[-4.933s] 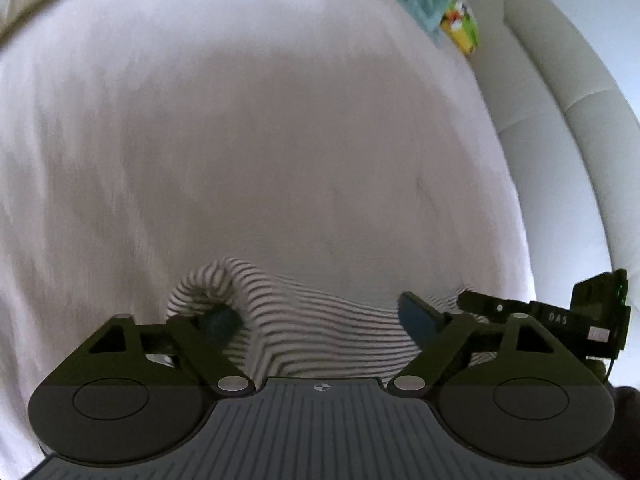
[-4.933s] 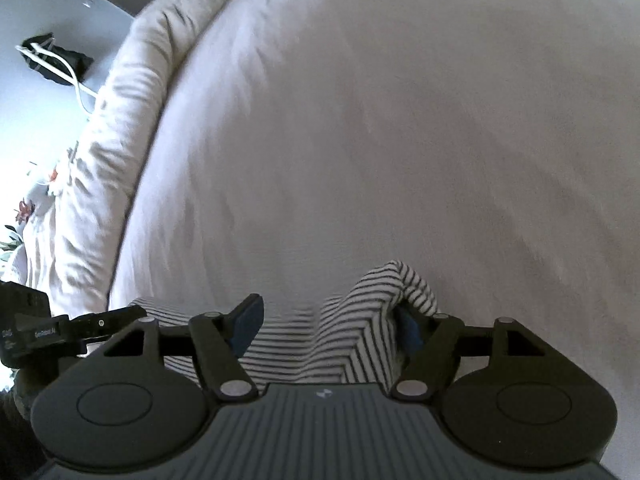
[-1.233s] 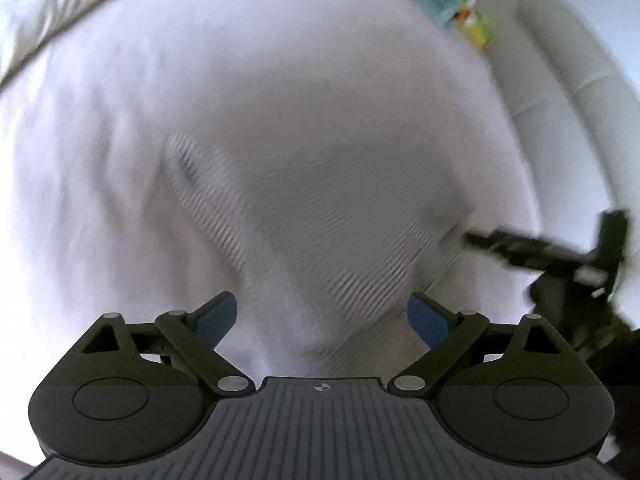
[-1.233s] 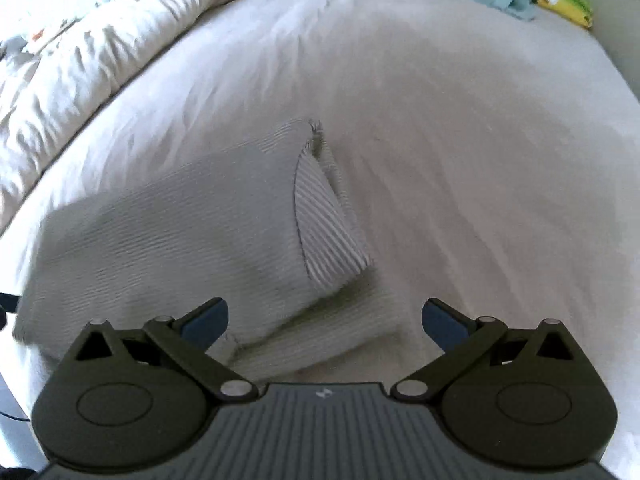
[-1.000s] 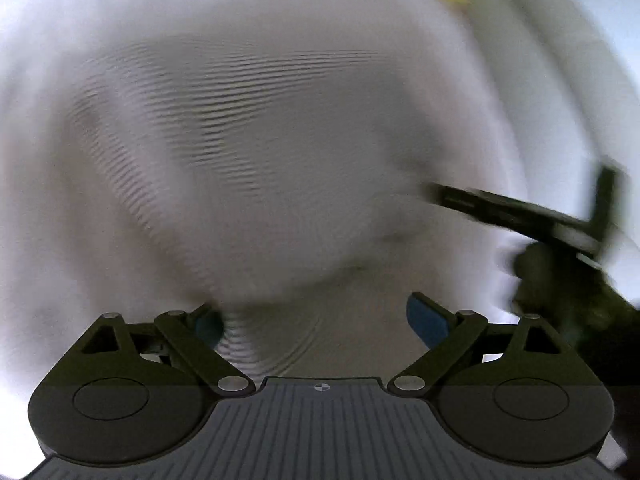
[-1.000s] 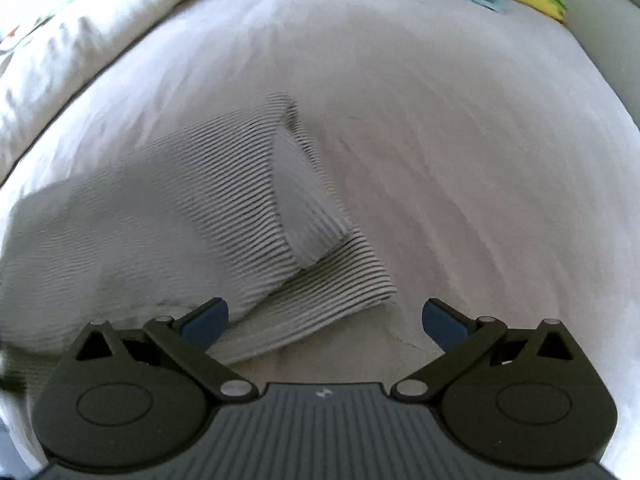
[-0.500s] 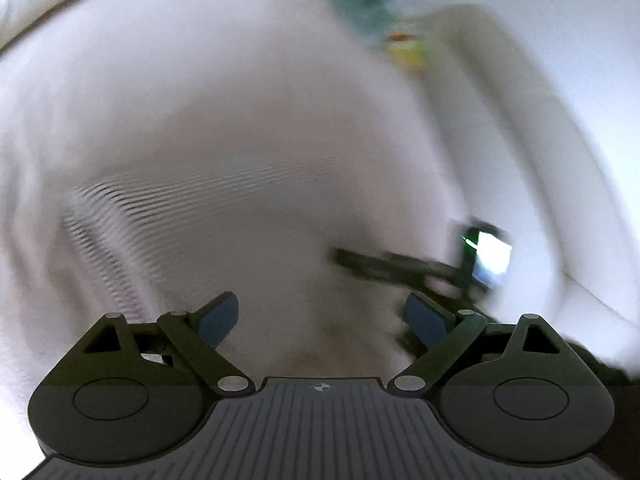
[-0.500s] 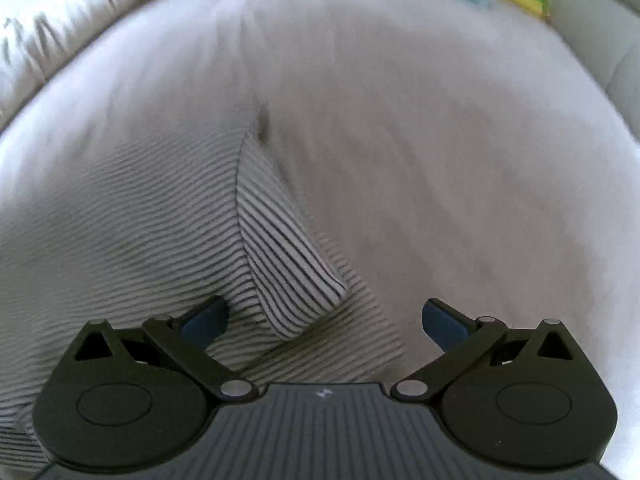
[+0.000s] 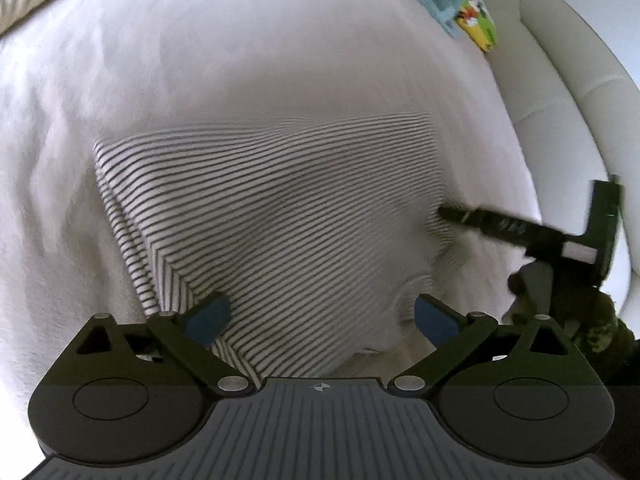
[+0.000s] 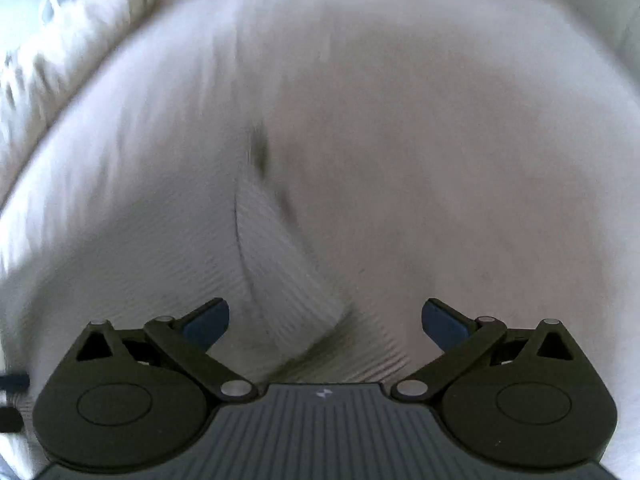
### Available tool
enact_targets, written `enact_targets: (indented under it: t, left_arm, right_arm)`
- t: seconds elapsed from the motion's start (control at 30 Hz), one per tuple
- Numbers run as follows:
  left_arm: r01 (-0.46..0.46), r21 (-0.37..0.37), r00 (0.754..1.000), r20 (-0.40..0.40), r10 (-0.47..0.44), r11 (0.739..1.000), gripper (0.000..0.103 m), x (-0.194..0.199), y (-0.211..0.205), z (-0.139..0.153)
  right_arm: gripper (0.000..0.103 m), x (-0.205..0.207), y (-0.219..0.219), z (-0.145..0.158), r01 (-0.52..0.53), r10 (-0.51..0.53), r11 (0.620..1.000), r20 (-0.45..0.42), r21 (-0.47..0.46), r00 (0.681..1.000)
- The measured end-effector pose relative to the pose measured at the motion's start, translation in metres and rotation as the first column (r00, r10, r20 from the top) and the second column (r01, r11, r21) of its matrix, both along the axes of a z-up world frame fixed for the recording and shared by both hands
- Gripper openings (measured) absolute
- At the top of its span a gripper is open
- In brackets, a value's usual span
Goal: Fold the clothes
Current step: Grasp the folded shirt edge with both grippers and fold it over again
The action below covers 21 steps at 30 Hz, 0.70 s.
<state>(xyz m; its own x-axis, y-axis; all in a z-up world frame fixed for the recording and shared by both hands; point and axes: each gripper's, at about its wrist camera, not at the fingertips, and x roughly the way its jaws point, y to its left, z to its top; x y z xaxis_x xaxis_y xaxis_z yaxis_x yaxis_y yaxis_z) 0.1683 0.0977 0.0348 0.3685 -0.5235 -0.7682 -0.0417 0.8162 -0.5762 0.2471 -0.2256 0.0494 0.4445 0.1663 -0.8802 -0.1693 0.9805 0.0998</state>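
Left wrist view: my left gripper (image 9: 322, 318) has its tongs spread apart, gripping nothing, low over the near edge of the striped shirt (image 9: 280, 216). That shirt lies folded on the white bed (image 9: 200, 60), well clear of the sofa (image 9: 568, 100). The right gripper (image 9: 448, 213) pokes at the shirt's far side. If I close here, I judge I might pinch only the top layer and drag the fold open.

Right wrist view: badly blurred. My right gripper (image 10: 324, 322), tongs also apart and empty, sits over a folded flap of the shirt (image 10: 280, 280). Moving this fast, I risk ruffling the stack. No containers are in sight.
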Motion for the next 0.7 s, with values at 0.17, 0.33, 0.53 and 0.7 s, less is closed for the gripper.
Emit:
enact_targets:
  t: [0.17, 0.33, 0.53, 0.7]
  left_arm:
    - [-0.041, -0.002, 0.983, 0.178, 0.041, 0.999, 0.063, 0.018, 0.017, 0.03]
    - [-0.154, 0.127, 0.982, 0.132, 0.137, 0.98, 0.03, 0.048, 0.014, 0.003]
    - [-0.171, 0.201, 0.984, 0.081, 0.158, 0.965, 0.023, 0.057, 0.016, -0.028]
    - [-0.151, 0.125, 0.981, 0.137, 0.134, 0.981, 0.044, 0.058, 0.028, 0.0]
  right_arm:
    - [0.086, 0.01, 0.012, 0.039, 0.023, -0.058, 0.988, 0.229, 0.151, 0.972]
    - [0.036, 0.033, 0.064, 0.016, -0.091, 0.05, 0.979, 0.213, 0.184, 0.976]
    - [0.041, 0.015, 0.113, -0.039, -0.302, 0.298, 0.953, 0.195, -0.008, 0.934]
    - [0.044, 0.001, 0.119, -0.025, -0.345, 0.345, 0.938, 0.244, -0.044, 0.906]
